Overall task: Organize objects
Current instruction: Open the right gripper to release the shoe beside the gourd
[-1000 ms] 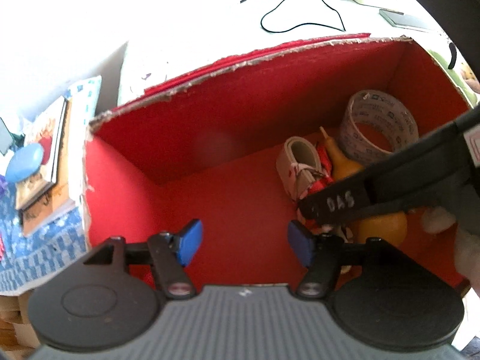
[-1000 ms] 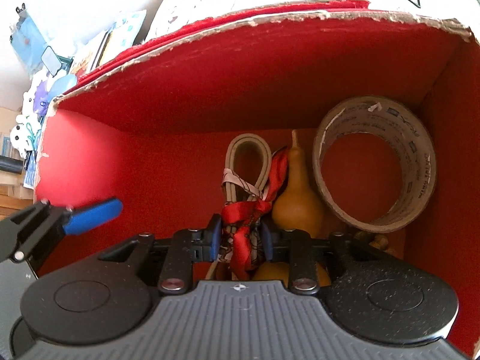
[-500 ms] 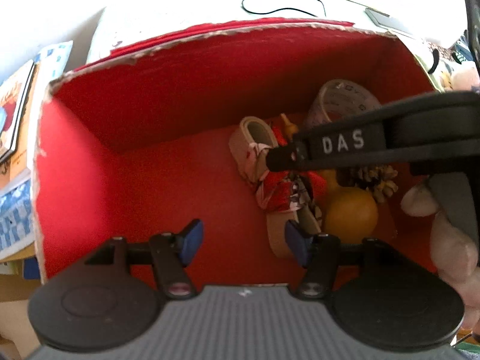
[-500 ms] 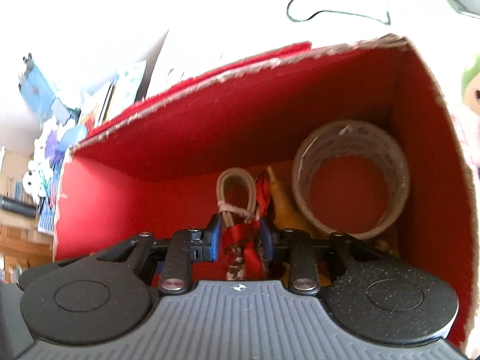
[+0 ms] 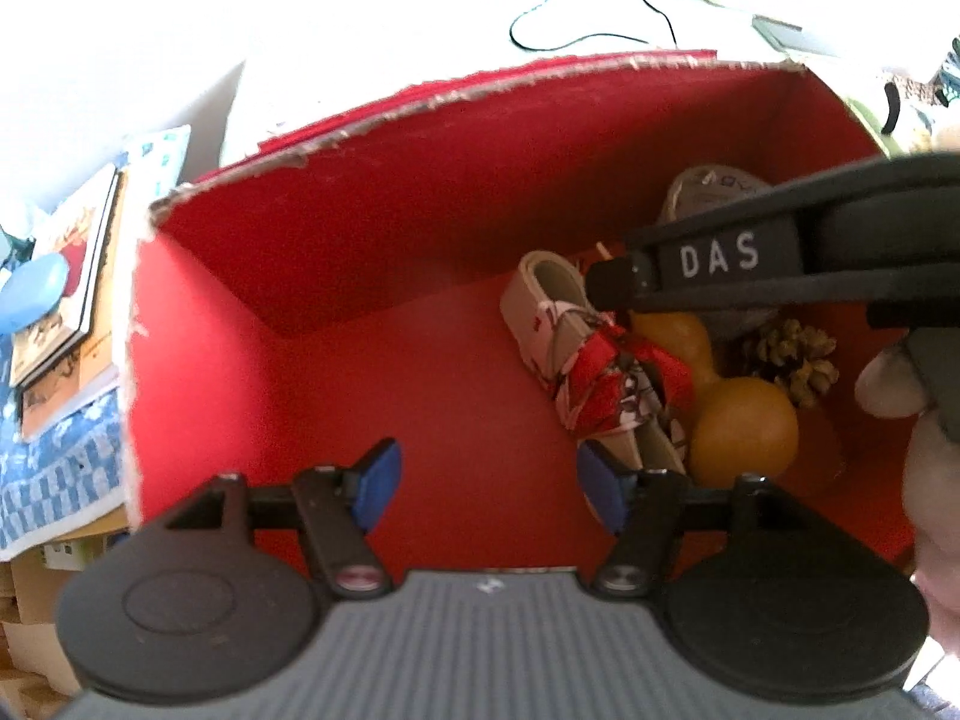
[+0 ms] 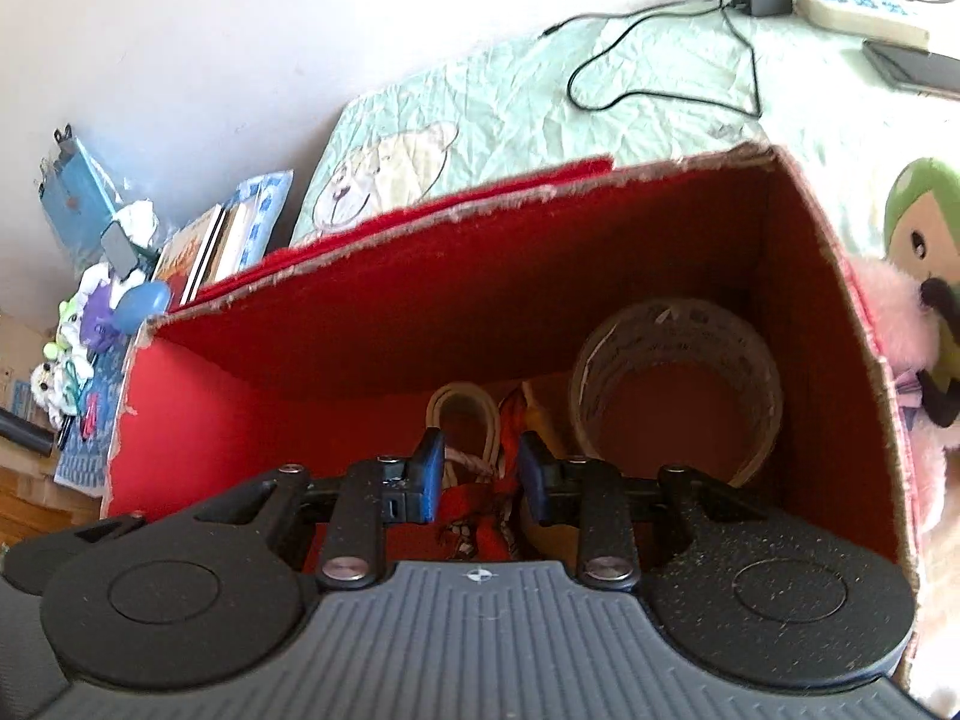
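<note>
Red-lined cardboard box (image 5: 372,276) is sitting below the empty left gripper (image 5: 486,480), jaws just widening; the right gripper (image 6: 480,474) is straddling a red-ribboned bundle (image 6: 480,525), grip uncertain.

L wrist cam: aimed steeply down into red box (image 5: 420,252), close | R wrist cam: same box (image 6: 480,300) seen, close, lower angle | shared: box interior

My left gripper (image 5: 483,483) hangs over the red box (image 5: 372,228), jaws just widened, nothing betw. them. Right gripper (image 5: 606,285) reaches in from the right, above the slipper w/ red ribbon (image 5: 591,366), next to the gourd (image 5: 741,429), pinecone (image 5: 792,354) & tape roll (image 5: 708,189).
</note>
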{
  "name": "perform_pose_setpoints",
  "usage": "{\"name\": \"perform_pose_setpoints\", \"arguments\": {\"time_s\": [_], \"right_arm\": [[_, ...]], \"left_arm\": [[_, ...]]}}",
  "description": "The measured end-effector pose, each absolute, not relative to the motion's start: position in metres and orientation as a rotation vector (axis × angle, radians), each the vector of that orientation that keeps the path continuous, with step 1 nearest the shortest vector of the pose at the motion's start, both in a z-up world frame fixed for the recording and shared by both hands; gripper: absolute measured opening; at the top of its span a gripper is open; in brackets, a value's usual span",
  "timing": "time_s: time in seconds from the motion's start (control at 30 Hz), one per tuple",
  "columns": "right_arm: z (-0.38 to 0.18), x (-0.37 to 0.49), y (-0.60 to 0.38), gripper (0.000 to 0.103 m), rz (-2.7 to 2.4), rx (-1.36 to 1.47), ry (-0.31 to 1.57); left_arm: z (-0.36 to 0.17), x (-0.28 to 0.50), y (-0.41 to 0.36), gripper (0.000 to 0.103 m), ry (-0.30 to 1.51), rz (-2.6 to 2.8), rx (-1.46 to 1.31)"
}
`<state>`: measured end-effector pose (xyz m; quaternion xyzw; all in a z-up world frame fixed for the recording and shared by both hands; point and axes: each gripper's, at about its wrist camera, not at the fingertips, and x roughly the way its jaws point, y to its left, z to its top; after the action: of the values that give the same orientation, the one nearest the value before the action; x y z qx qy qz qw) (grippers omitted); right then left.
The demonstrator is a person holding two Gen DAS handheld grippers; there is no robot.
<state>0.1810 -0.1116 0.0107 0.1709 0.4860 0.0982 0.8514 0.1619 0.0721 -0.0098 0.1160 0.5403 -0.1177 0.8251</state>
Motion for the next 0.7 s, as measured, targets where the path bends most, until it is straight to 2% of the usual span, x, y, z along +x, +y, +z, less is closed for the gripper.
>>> {"name": "perform_pose_setpoints", "arguments": {"time_s": [0.33, 0.7], "right_arm": [[0.015, 0.172, -0.071, 0.031, 0.182, 0.266, 0.954], [0.023, 0.146, -0.075, 0.031, 0.160, 0.191, 0.901]], "left_arm": [[0.004, 0.150, 0.074, 0.068, 1.102, -0.167, 0.251], [0.016, 0.138, 0.080, 0.068, 1.062, -0.107, 0.269]]}}
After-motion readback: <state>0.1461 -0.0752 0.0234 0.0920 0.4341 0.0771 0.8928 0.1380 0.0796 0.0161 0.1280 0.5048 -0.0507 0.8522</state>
